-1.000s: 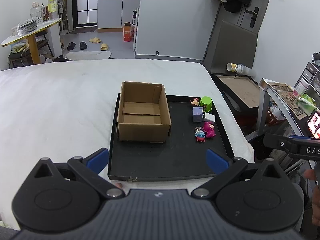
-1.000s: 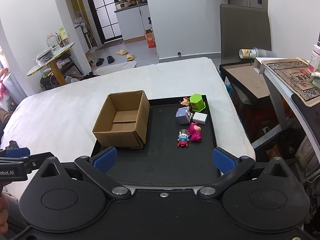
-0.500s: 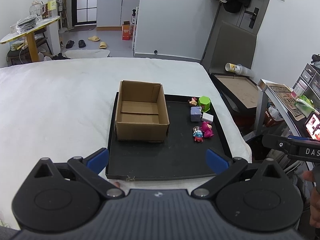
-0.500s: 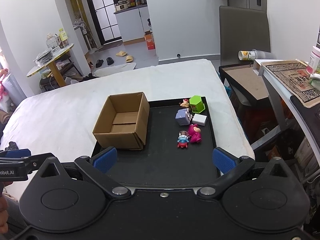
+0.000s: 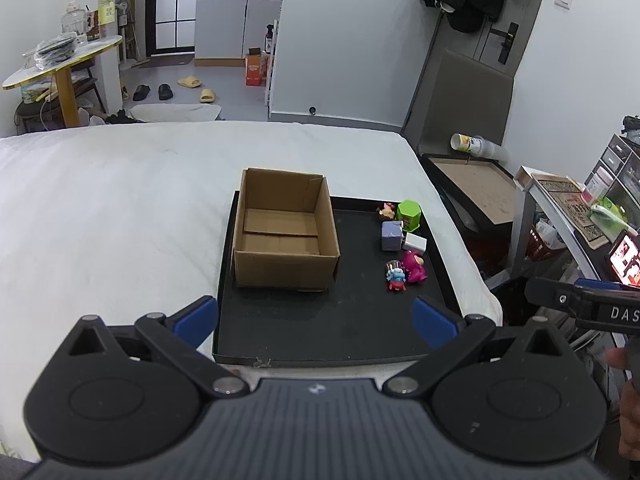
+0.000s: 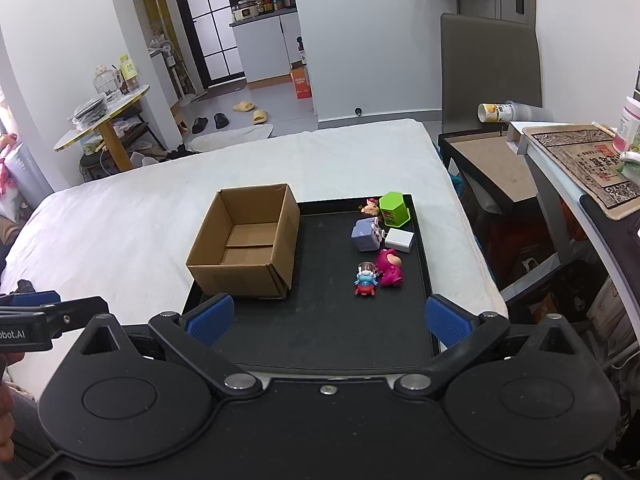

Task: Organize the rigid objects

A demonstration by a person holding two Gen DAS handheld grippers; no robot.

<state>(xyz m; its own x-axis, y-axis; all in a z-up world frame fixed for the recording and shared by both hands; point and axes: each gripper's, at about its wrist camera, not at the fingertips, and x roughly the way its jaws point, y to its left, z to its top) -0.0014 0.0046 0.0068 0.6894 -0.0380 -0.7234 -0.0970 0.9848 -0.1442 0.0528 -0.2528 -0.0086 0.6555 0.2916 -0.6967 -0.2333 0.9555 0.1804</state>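
White bedding (image 5: 120, 208) fills the foreground of a small room w/ a kitchen nook behind. On it sits a black tray (image 5: 320, 332); a cardboard box (image 5: 286, 236), open-topped and empty, stands at the tray's left side. Along the tray's right edge, a cluster of small toys: green block (image 6: 394, 210) at the far right corner w/ a tiny figure (image 6: 370, 206) beside it, purple cube (image 6: 366, 234) touching a white block (image 6: 400, 240), then a pink figure (image 6: 390, 266) just beside a blue-red figure (image 6: 366, 280). Left gripper (image 5: 316, 320) and right gripper (image 6: 326, 318) both hover at the tray's near edge, jaws spread wide, holding nothing.
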